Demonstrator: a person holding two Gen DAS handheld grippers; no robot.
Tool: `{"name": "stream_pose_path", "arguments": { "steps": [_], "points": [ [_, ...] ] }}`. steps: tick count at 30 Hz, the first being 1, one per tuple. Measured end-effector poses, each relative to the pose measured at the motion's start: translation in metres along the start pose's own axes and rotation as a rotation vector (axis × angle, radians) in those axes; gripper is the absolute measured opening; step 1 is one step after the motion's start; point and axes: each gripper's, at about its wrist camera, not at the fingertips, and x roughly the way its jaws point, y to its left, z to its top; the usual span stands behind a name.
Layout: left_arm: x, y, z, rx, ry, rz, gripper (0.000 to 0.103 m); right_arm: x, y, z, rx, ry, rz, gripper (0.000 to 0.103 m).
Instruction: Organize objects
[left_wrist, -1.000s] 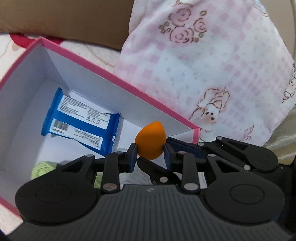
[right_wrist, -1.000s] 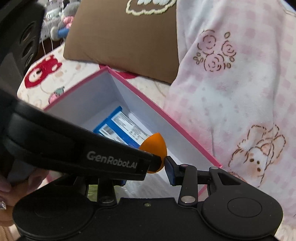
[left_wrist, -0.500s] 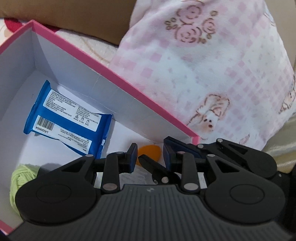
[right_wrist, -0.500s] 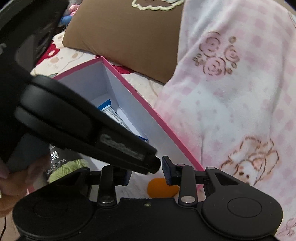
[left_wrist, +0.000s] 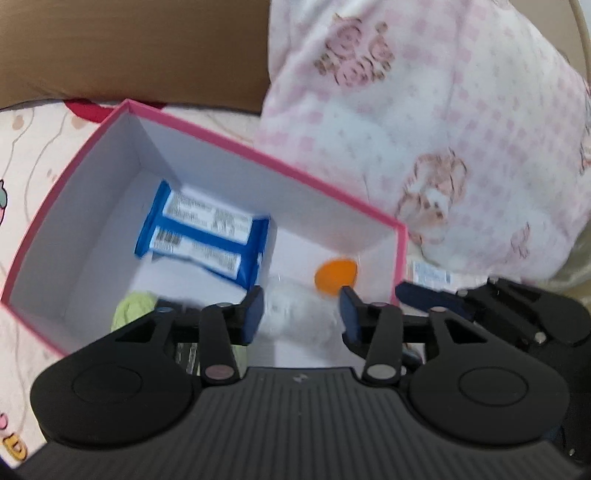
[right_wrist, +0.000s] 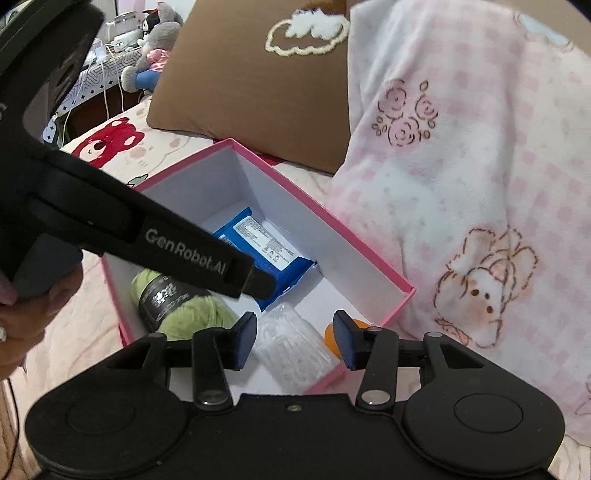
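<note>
A pink box (left_wrist: 258, 158) with a white inside holds a blue wipes pack (left_wrist: 207, 229), green yarn (left_wrist: 135, 314), a clear plastic pack (left_wrist: 295, 314) and an orange sponge (left_wrist: 336, 273). The sponge lies loose on the floor in the near right corner. My left gripper (left_wrist: 301, 315) hovers above that end, its jaws opening with nothing pressed between them. My right gripper (right_wrist: 295, 339) hangs just beside it, its jaws opening too, over the clear pack (right_wrist: 291, 343) and the sponge (right_wrist: 330, 336). One right finger (left_wrist: 432, 299) shows beyond the box corner.
A pink-and-white checked blanket (right_wrist: 461, 166) rises right behind the box's far wall. A brown pillow (right_wrist: 258, 92) lies beyond it on a cartoon-print bedsheet (right_wrist: 122, 147). The left gripper's black shell (right_wrist: 110, 221) crosses the right wrist view, held by a hand (right_wrist: 22, 325).
The orange sponge was between my left fingertips above the box; it now lies on the box floor. Both pairs of jaws have widened, and both grippers have drawn back and up.
</note>
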Motion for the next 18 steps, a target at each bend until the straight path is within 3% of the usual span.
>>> {"name": "stream_pose_path", "arguments": {
  "steps": [5, 8, 12, 18],
  "points": [
    [-0.030, -0.016, -0.017, 0.157, 0.005, 0.136, 0.059, -0.026, 0.014, -0.012, -0.002, -0.056, 0.036, 0.057],
    [-0.054, -0.015, -0.023, 0.170, 0.011, 0.137, 0.063, -0.042, 0.023, -0.017, -0.008, -0.095, 0.044, 0.058],
    [-0.087, -0.016, -0.027, 0.188, -0.041, 0.145, 0.068, -0.066, 0.037, -0.022, -0.023, -0.136, 0.077, 0.078],
    [-0.113, -0.016, -0.037, 0.182, -0.053, 0.133, 0.070, -0.081, 0.051, -0.026, -0.075, -0.137, 0.075, 0.082]
  ]
}}
